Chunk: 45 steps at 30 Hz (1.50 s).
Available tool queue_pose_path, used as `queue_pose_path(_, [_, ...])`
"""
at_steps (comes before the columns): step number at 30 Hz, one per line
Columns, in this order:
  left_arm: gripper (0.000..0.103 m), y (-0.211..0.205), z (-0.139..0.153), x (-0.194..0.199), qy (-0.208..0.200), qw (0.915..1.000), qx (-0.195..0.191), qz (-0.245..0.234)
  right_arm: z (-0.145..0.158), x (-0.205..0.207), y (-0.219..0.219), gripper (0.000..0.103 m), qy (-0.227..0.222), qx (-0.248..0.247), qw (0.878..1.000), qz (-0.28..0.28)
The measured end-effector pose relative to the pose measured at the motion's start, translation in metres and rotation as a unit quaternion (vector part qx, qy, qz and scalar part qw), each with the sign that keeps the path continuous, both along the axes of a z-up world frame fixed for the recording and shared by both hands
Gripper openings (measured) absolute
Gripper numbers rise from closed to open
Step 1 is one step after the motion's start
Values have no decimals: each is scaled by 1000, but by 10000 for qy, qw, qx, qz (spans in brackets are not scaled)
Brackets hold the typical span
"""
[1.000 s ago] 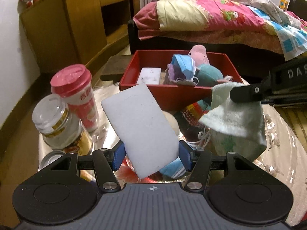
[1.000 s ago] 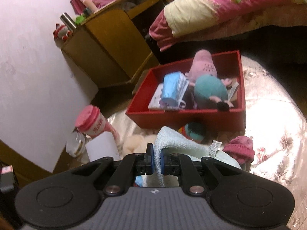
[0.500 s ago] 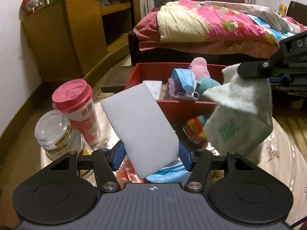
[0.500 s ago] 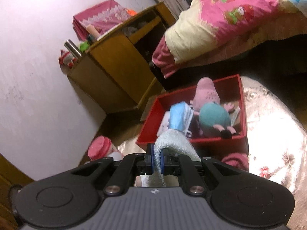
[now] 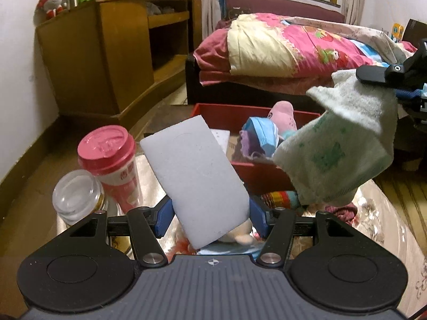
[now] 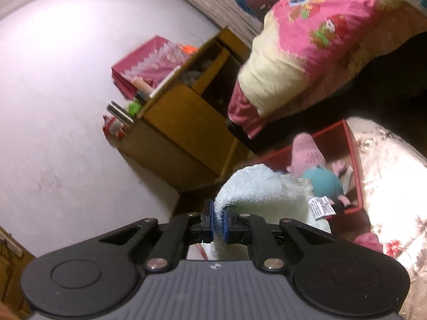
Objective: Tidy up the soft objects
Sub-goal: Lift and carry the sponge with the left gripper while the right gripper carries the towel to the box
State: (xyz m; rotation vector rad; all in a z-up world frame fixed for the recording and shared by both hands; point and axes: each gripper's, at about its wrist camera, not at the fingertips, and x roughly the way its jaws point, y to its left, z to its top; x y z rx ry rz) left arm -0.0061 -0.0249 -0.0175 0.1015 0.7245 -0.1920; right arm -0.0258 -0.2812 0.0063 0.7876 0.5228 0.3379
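Observation:
My left gripper (image 5: 210, 217) is shut on a white sponge (image 5: 194, 176), held tilted above the table. My right gripper (image 6: 218, 221) is shut on a pale green towel (image 6: 261, 186), which hangs in the air at the right of the left wrist view (image 5: 339, 154), over the near right corner of the red box (image 5: 256, 176). The red box (image 6: 356, 165) holds a pink and teal plush toy (image 6: 317, 170), blue face masks (image 5: 263, 133) and a white pad (image 5: 221, 137).
A pink-lidded cup (image 5: 112, 162) and a glass jar (image 5: 78, 197) stand at the table's left. A striped sock (image 5: 280, 196) and a pink knit item (image 5: 344, 209) lie in front of the box. A wooden cabinet (image 5: 106, 53) and a bed (image 5: 293, 50) are behind.
My right gripper has lifted the towel higher and towards the box. My left gripper has risen slightly with the sponge still held.

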Motion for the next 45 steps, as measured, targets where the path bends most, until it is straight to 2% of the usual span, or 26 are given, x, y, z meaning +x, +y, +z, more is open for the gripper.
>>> queue_pose_path(15, [61,-12,9,13,-290,9994,92,-144,5,9,-9,0,-128,226,9995,-202])
queue_pose_path(30, [63,-23,17,30,-557,9981,150,-203,12,18,-20,0,-279,191,9983,-471])
queue_pose_path(45, [64,-29,10,81,-607,9972,415,-125,21,58,-29,0,-394,51,9965,-739])
